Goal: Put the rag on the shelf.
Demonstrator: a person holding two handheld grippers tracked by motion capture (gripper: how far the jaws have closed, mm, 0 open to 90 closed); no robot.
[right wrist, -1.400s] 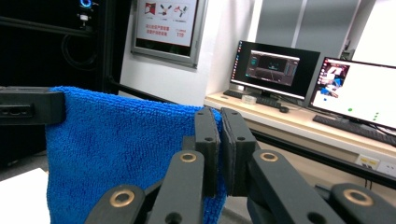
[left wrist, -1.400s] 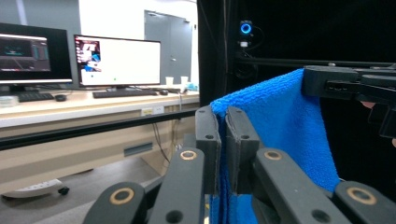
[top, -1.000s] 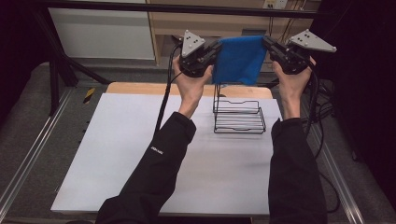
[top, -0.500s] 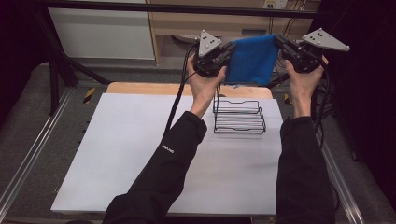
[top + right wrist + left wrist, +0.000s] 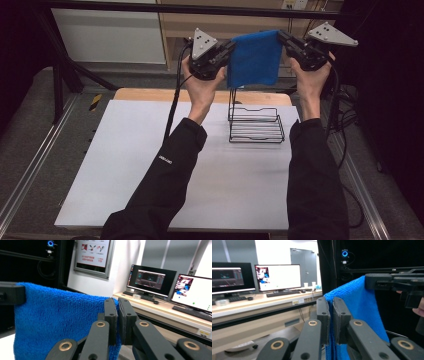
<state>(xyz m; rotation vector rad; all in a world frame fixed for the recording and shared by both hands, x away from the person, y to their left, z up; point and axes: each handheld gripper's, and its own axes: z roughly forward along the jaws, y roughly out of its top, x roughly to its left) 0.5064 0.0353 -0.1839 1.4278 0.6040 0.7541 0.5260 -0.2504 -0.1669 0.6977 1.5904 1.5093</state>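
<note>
The cloth is a bright blue, fluffy microfibre square, hanging flat and spread in the air. It is pinched at its top left and top right corners, its upper edge taut and roughly level, its lower edge loose. It hangs at the table's far side, above the rack.

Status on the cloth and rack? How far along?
Done: blue cloth is off the table, stretched between the left gripper and right gripper, each shut on a top corner. In hand: it hangs above the wire rack. Left: probably draping it over the rack; no contact yet.
</note>
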